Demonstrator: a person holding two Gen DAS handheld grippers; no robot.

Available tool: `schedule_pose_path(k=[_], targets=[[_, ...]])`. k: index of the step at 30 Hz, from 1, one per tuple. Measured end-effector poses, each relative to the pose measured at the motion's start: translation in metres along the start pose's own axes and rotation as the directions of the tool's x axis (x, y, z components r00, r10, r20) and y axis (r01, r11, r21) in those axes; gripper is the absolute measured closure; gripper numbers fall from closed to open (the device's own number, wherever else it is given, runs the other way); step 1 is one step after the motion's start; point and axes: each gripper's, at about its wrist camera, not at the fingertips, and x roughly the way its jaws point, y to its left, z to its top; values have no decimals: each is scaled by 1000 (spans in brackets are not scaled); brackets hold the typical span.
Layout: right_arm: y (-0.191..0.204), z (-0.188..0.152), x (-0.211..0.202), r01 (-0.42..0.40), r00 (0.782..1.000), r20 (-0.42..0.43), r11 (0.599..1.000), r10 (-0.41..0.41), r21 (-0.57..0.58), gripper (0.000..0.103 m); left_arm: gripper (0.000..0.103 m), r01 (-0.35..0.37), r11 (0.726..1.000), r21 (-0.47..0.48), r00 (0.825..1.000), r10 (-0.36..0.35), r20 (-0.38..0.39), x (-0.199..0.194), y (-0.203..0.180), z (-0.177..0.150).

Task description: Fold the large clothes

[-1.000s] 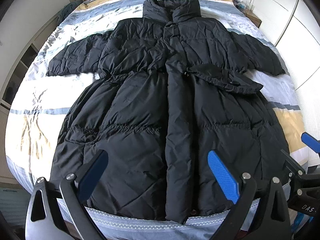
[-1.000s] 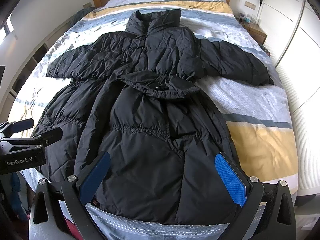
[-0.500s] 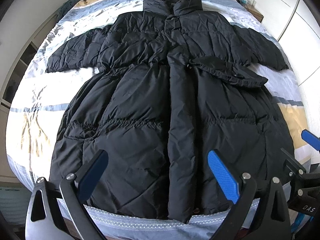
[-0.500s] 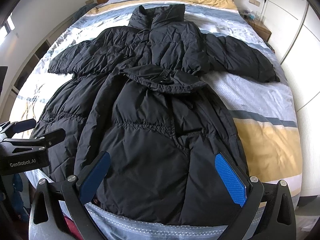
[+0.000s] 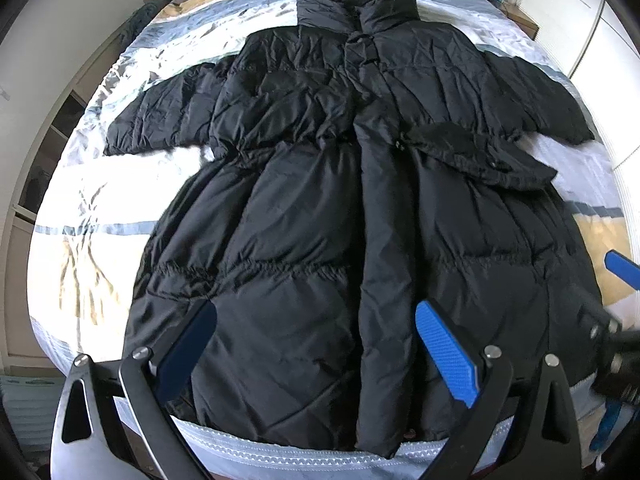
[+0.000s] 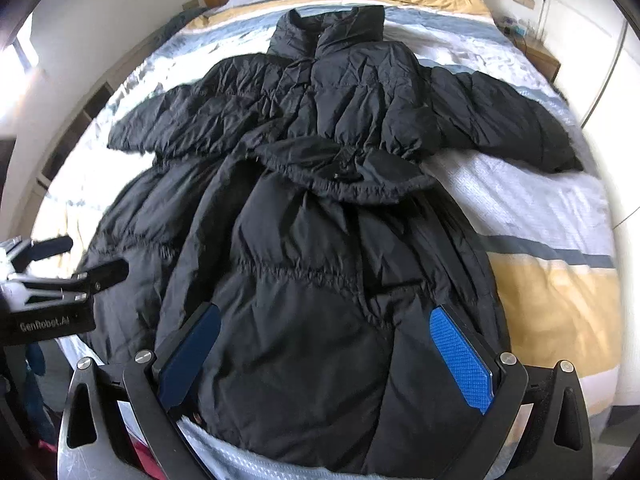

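Black coat [image 5: 320,208] spread flat on bed [image 5: 100,208].

**Both grippers hung open, side by side**

The left gripper [image 5: 316,348] was held level with its jaws spread wide, nothing between its blue pads [image 5: 446,354]. The right gripper [image 6: 326,354] sat in the same attitude, jaws equally wide and empty, its blue pads [image 6: 460,360] facing inward. In the left wrist view, the right gripper [image 5: 618,320] showed at the right edge, blurred. In the right wrist view, the left gripper [image 6: 60,264] appeared at the left edge, its black fingers apart.
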Motion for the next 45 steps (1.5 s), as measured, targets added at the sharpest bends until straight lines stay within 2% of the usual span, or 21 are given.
schedule_pose_path(k=[3,8,11,14,18,20,22,27,29,32,35,37,39,40,41,42,43,45], targets=[[-32,20,9,-1,1000,31,997,-1,71,0,2,-6,1000,-9,1000,6,6,-4,3,16],[-117,66,32,-5,997,71,973,-11,230,0,2,-15,998,-67,999,17,35,-13,11,49],[-175,90,48,-9,995,100,946,-25,324,0,2,-11,994,-110,999,16,44,-14,18,65],[-232,108,64,-51,991,135,898,-9,436,0,2,-17,987,-161,999,22,33,-9,25,77],[-299,119,92,-173,976,211,783,55,597,0,2,-22,971,-239,1000,18,-17,7,38,85],[-326,119,104,-241,962,262,711,83,661,0,2,-42,966,-256,999,34,-37,13,42,86],[-349,118,117,-337,934,334,623,125,706,0,2,-65,963,-262,997,53,-52,17,44,87],[-392,119,149,-448,888,437,472,139,759,0,2,-92,960,-266,994,72,-83,29,47,83],[-405,122,158,-487,868,477,426,137,763,0,2,-96,960,-262,993,74,-92,33,46,82],[-418,126,167,-524,846,519,380,126,762,0,2,-100,961,-257,991,74,-108,40,45,79],[-435,130,172,-576,810,577,326,105,750,0,2,-102,965,-242,989,73,-126,48,42,76],[-446,130,175,-615,782,618,275,87,739,0,2,-99,967,-235,989,69,-134,53,39,74],[-451,130,179,-637,764,641,234,70,734,2,2,-91,969,-231,988,60,-139,57,37,72],[-453,131,180,-640,763,643,223,66,736,5,2,-86,970,-229,989,54,-139,59,36,72],[-455,128,181,-640,763,643,217,66,737,19,2,-79,971,-228,989,48,-138,60,35,71],[-457,126,183,-642,763,642,207,74,738,44,2,-72,971,-226,990,42,-136,60,34,71],[-458,125,183,-639,766,638,201,77,742,55,2,-65,972,-226,991,36,-132,60,33,71],[-457,120,175,-639,763,643,222,65,737,76,2,-61,972,-228,992,33,-125,58,34,72]])
